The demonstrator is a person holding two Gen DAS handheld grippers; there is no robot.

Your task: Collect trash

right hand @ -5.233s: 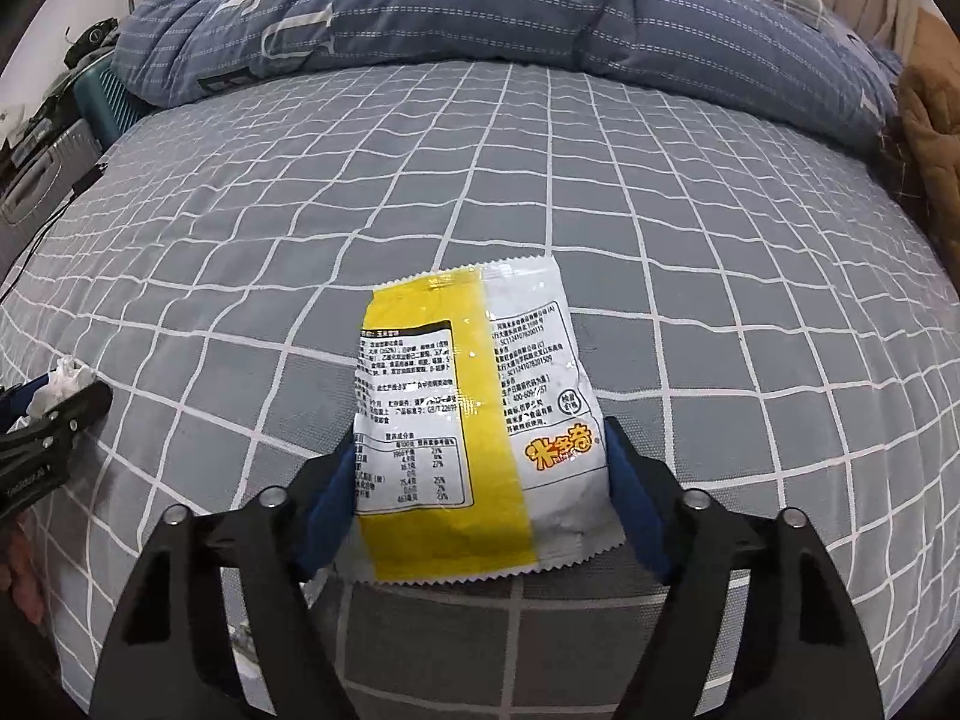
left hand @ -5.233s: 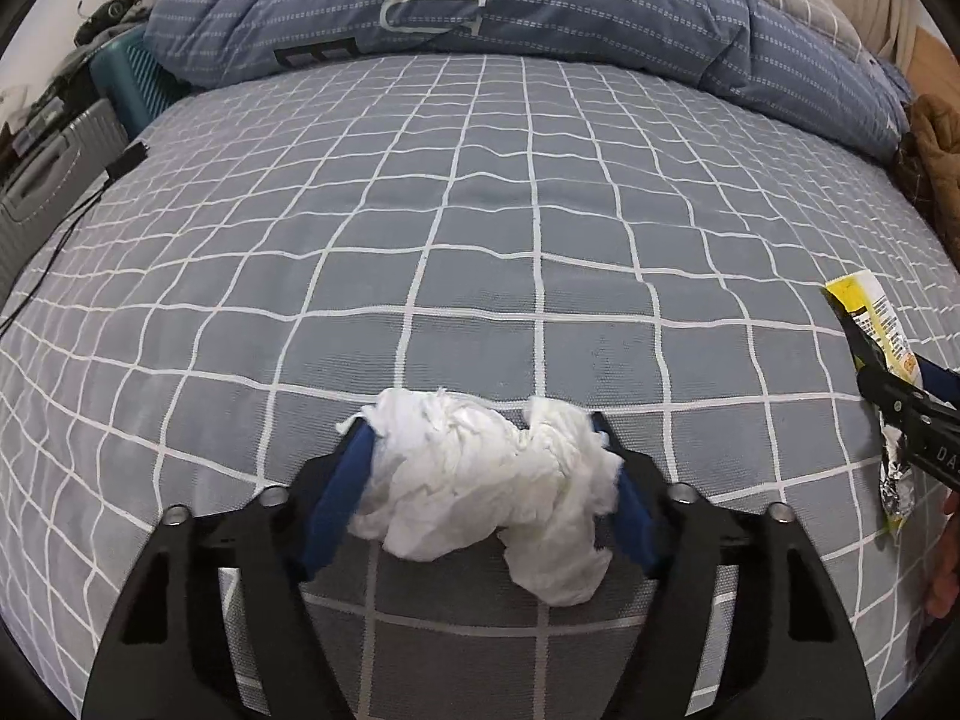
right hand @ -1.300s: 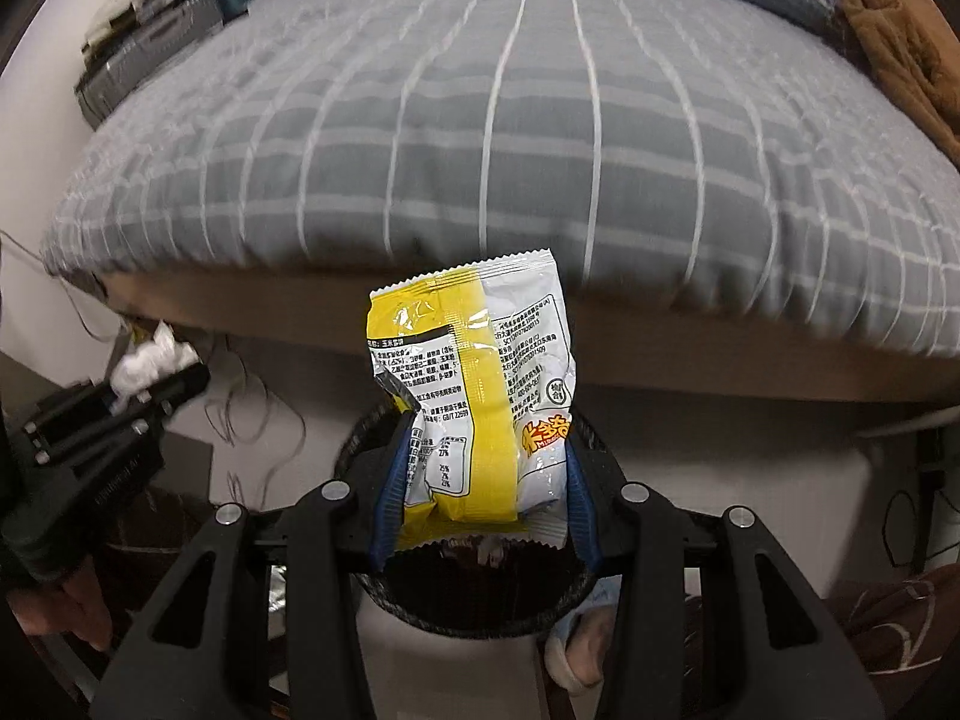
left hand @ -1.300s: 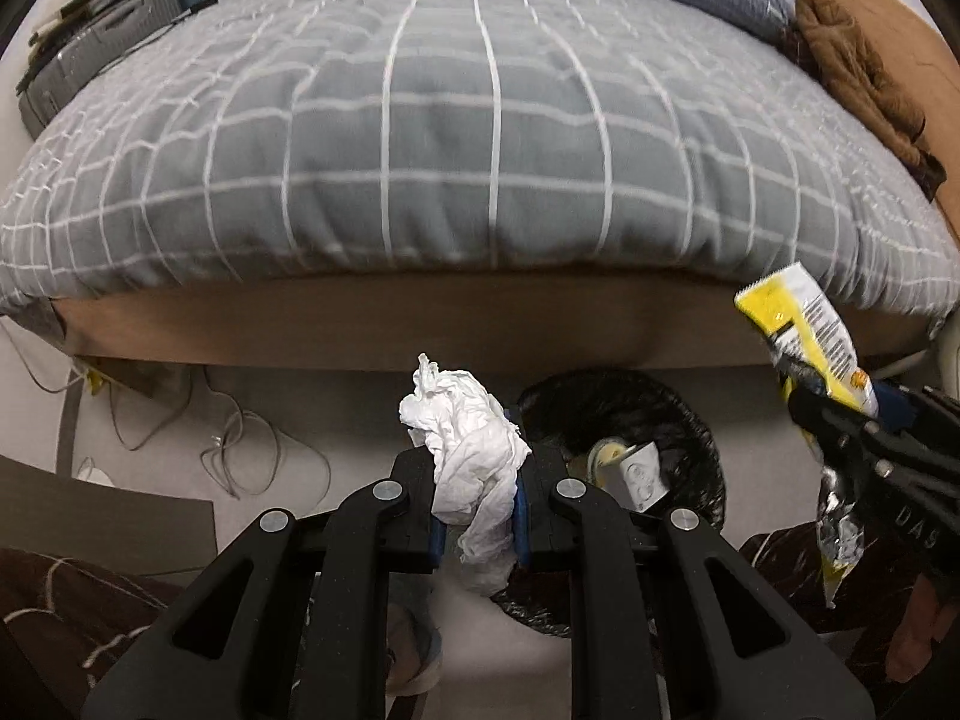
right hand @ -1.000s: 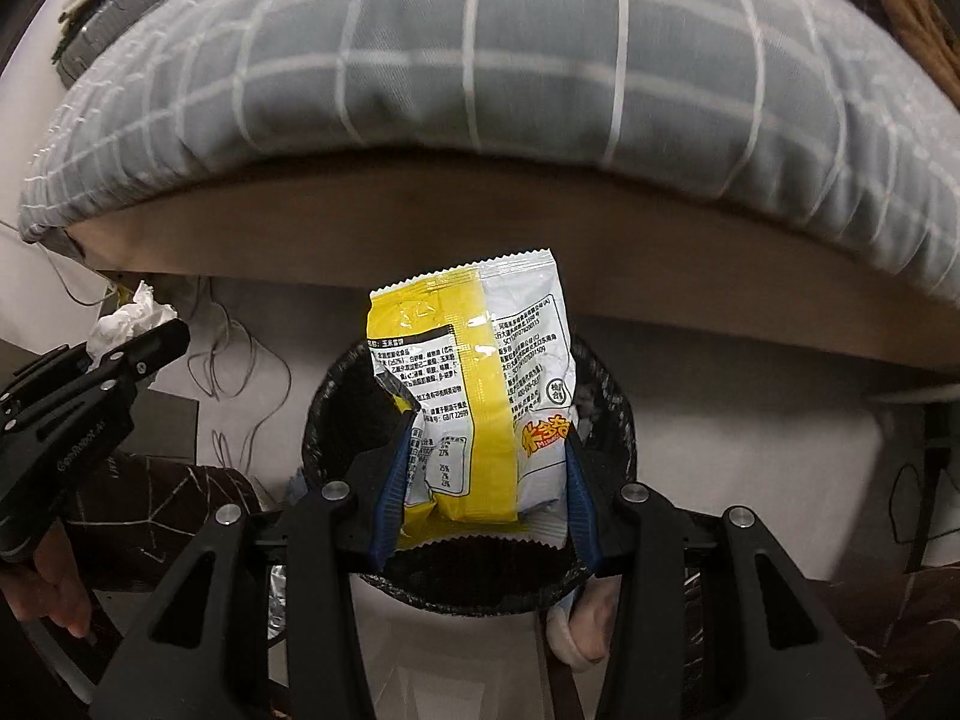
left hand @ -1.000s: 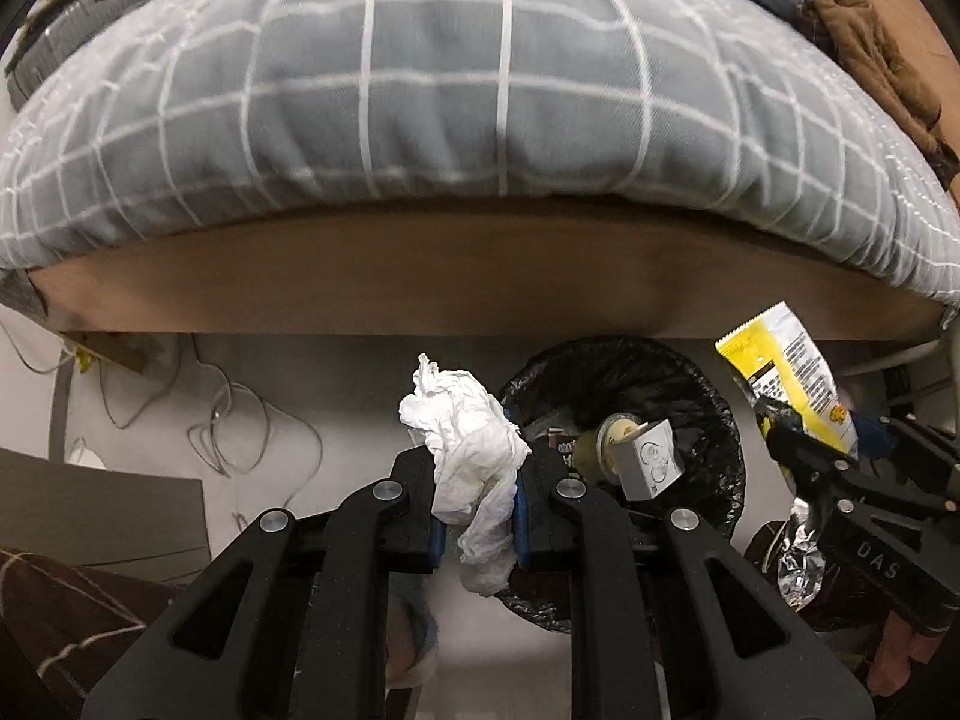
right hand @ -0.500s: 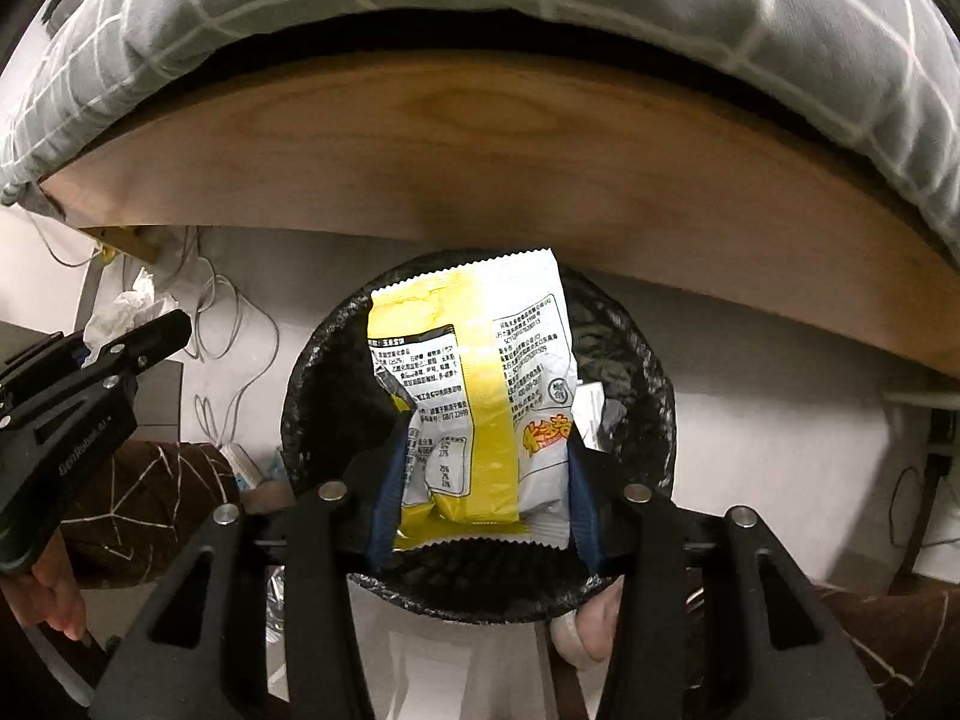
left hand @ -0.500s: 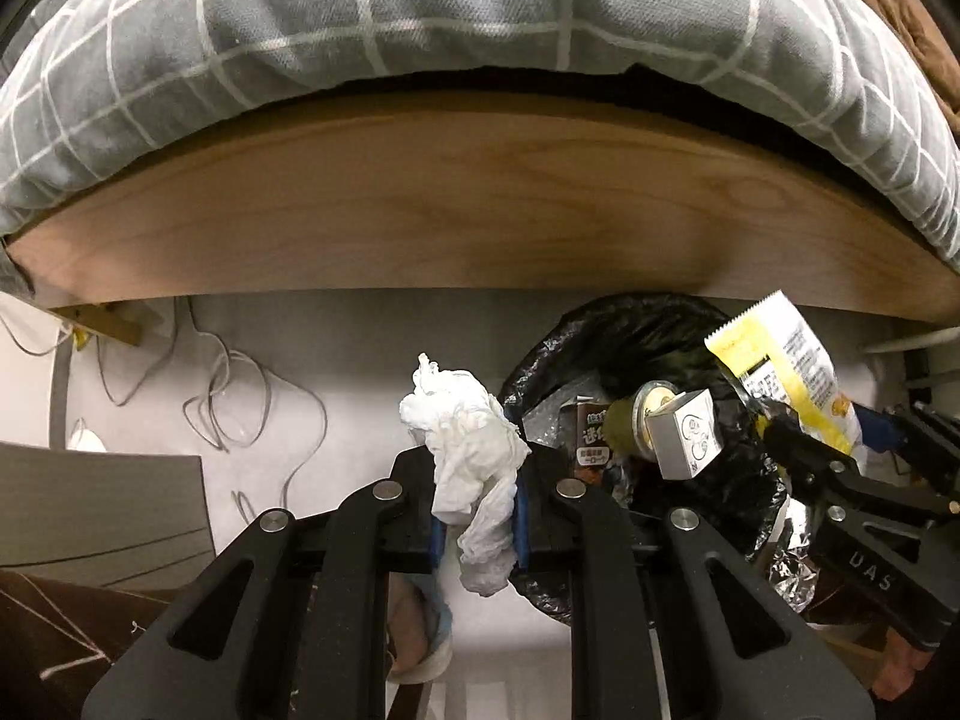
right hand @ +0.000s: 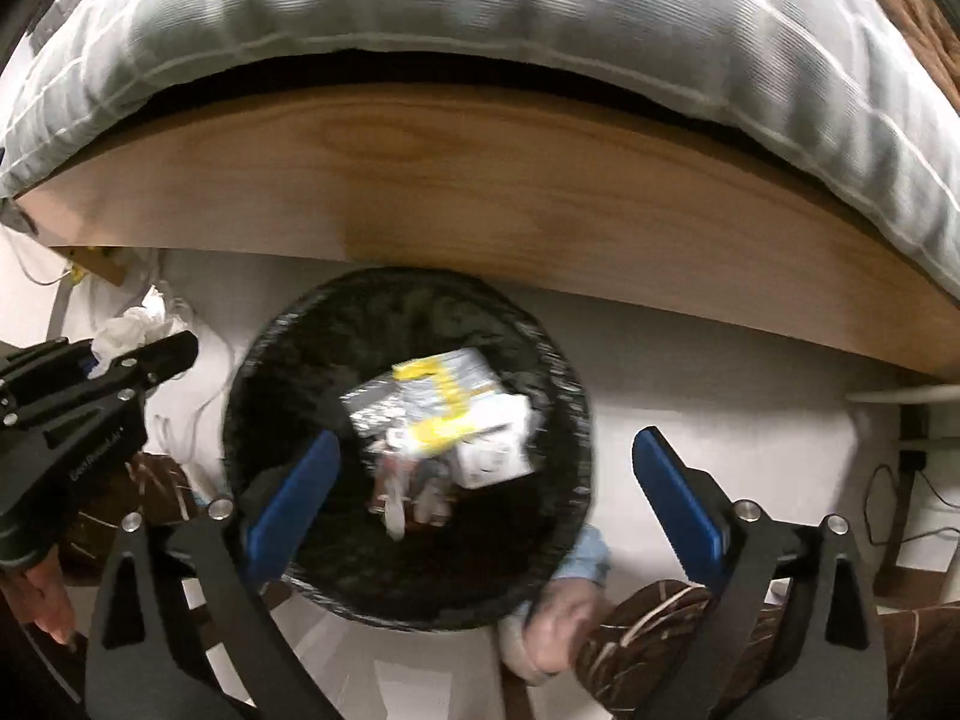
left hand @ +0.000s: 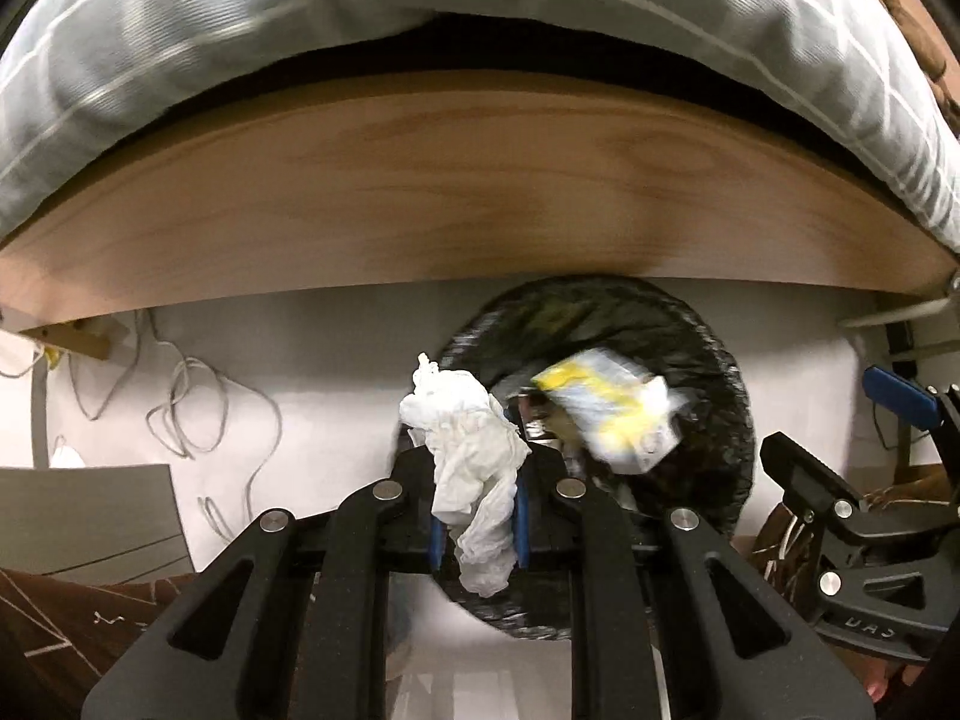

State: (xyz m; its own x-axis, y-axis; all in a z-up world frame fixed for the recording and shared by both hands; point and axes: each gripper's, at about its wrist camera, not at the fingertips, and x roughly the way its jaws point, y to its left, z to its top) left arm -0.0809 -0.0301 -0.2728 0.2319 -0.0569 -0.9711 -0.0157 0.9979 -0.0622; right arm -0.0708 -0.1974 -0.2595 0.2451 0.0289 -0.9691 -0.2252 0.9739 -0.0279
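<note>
My left gripper [left hand: 477, 516] is shut on a crumpled white tissue [left hand: 468, 450] and holds it just left of a round bin with a black liner [left hand: 729, 396]. The tissue also shows in the right wrist view [right hand: 129, 327]. My right gripper [right hand: 486, 498] is open and empty right above the bin [right hand: 264, 360]. The yellow and white snack packet [right hand: 441, 405] is blurred, loose inside the bin among other trash. It also shows in the left wrist view [left hand: 606, 408]. The right gripper shows at the right edge of the left wrist view [left hand: 840, 450].
The wooden bed frame [right hand: 480, 180] with the grey checked mattress [right hand: 420, 12] overhangs the bin's far side. Loose cables [left hand: 198, 408] lie on the white floor to the left. A grey board [left hand: 90, 516] lies at lower left. A slippered foot [right hand: 558, 618] stands by the bin's near rim.
My right gripper has opened and the snack packet has dropped into the bin. Both grippers have moved lower and closer to the bin. The left gripper still holds the tissue.
</note>
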